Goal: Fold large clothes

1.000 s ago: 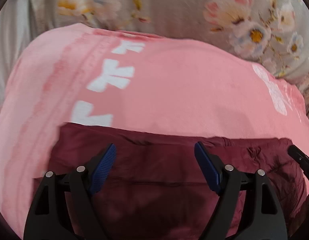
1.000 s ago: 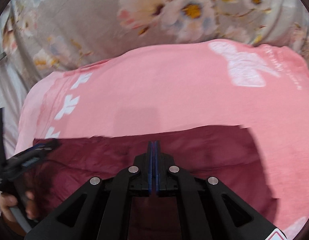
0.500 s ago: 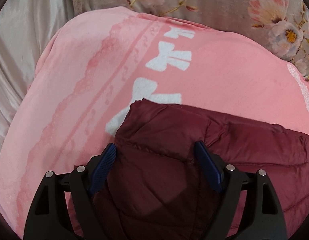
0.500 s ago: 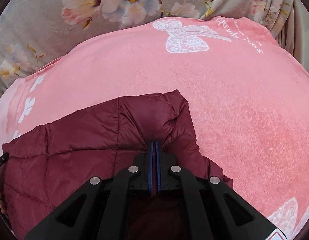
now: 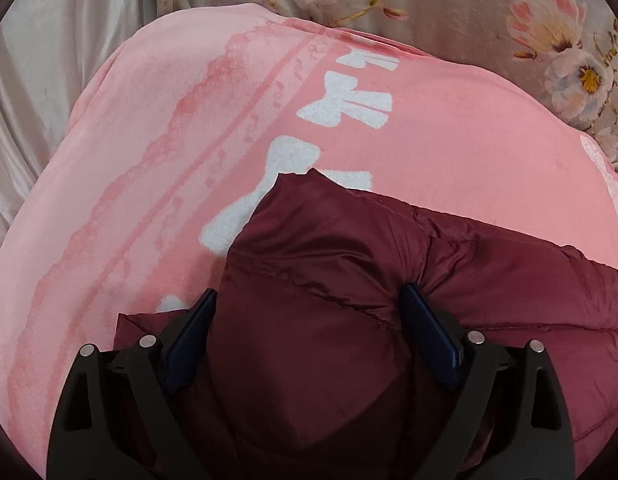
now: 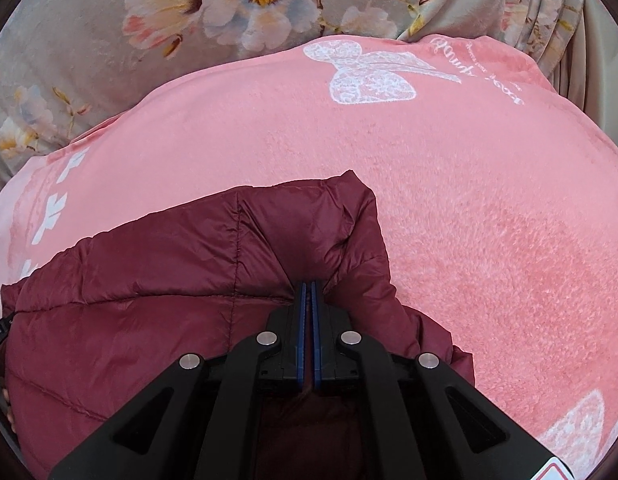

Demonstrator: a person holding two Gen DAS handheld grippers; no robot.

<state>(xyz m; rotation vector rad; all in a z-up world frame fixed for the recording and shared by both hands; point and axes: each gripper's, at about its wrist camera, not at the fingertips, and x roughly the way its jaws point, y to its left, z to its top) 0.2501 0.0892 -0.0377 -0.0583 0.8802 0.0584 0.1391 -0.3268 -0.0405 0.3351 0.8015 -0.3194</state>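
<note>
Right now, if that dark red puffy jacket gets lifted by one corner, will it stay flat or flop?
Probably flop: the jacket bunches where the right claw pinches it. Its puffy quilting suggests lightness; its sheen suggests slipperiness.

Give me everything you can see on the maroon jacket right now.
The maroon jacket is a quilted, slightly shiny puffer lying on the pink blanket. Stitched seams divide it into padded panels. The right gripper is shut on a pinched fold near one corner. The left gripper straddles the other corner, its jaws opening, with fabric bulging between them.
</note>
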